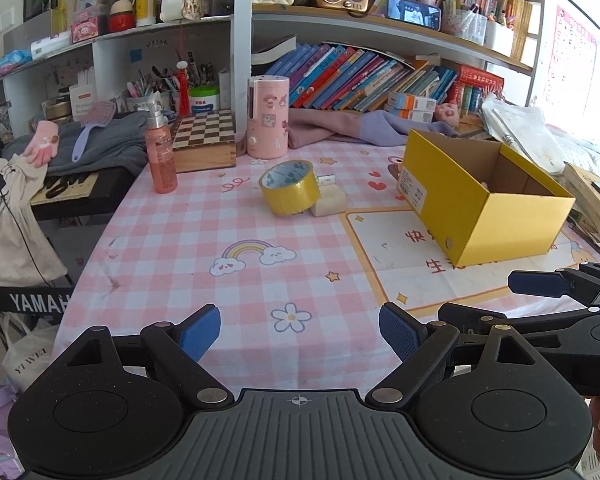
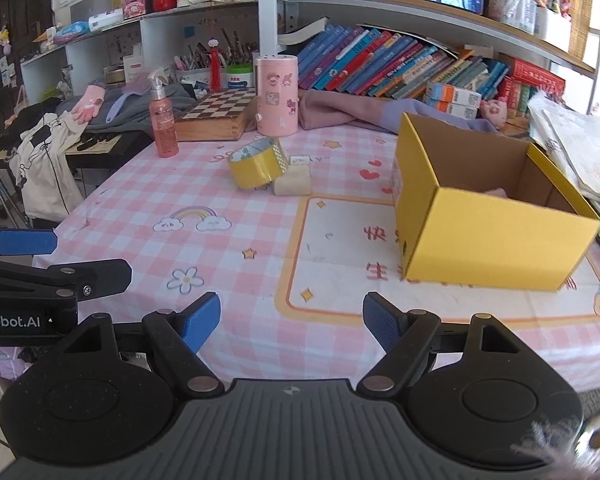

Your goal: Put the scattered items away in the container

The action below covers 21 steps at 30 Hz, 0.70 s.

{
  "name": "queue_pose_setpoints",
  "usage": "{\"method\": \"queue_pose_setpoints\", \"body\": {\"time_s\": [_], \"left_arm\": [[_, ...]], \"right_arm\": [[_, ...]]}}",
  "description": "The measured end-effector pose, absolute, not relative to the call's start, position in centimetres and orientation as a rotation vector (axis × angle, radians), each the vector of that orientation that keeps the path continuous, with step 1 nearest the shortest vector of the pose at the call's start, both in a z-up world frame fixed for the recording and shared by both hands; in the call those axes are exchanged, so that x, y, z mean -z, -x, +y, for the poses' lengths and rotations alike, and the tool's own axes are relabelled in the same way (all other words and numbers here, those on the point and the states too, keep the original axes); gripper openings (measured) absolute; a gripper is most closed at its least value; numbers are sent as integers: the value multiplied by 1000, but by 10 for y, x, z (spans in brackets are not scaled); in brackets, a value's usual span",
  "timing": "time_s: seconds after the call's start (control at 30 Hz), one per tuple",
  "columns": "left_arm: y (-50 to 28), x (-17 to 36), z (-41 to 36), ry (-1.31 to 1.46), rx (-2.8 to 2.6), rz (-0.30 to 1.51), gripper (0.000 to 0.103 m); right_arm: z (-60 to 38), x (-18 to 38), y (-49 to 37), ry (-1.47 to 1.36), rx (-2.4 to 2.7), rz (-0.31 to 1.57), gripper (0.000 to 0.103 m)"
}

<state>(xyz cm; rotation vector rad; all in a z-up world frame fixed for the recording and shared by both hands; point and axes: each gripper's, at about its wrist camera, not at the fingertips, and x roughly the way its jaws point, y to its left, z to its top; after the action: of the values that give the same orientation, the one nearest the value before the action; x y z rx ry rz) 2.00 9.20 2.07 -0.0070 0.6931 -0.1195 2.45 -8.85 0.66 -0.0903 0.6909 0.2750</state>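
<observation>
A yellow tape roll (image 1: 290,192) (image 2: 258,166) leans on a cream eraser-like block (image 1: 329,203) (image 2: 293,185) mid-table, with a small white item (image 1: 327,179) (image 2: 299,159) just behind them. The open yellow cardboard box (image 1: 488,224) (image 2: 496,248) stands to the right; something pink shows inside it (image 2: 496,191). My left gripper (image 1: 300,334) is open near the table's front edge, nothing between its blue pads. My right gripper (image 2: 292,326) is open too, beside the left one and in front of the box. Each gripper's fingers show in the other's view (image 1: 540,284) (image 2: 24,242).
A pink spray bottle (image 1: 161,156), a wooden chessboard box (image 1: 204,140) and a pink cylinder (image 1: 268,116) stand at the back of the pink checked tablecloth (image 1: 172,240). Purple cloth (image 1: 340,128) and bookshelves lie behind. A keyboard (image 2: 100,144) with clothes sits left of the table.
</observation>
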Motion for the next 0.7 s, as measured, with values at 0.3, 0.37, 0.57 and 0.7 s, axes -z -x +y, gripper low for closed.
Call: {"method": "queue_pose_setpoints", "body": {"time_s": [0.3, 0.37, 0.57, 0.7], "left_arm": [[-45, -16, 89, 9, 91, 714, 89], [-50, -15, 88, 8, 86, 717, 89], [-69, -14, 89, -8, 63, 711, 89], [-83, -11, 89, -19, 50, 710, 89]], "right_arm": [[-89, -1, -57, 92, -304, 711, 78], [-90, 0, -64, 90, -307, 713, 78], [-93, 2, -86, 89, -305, 705, 77], [-95, 0, -105, 88, -297, 687, 77]]}}
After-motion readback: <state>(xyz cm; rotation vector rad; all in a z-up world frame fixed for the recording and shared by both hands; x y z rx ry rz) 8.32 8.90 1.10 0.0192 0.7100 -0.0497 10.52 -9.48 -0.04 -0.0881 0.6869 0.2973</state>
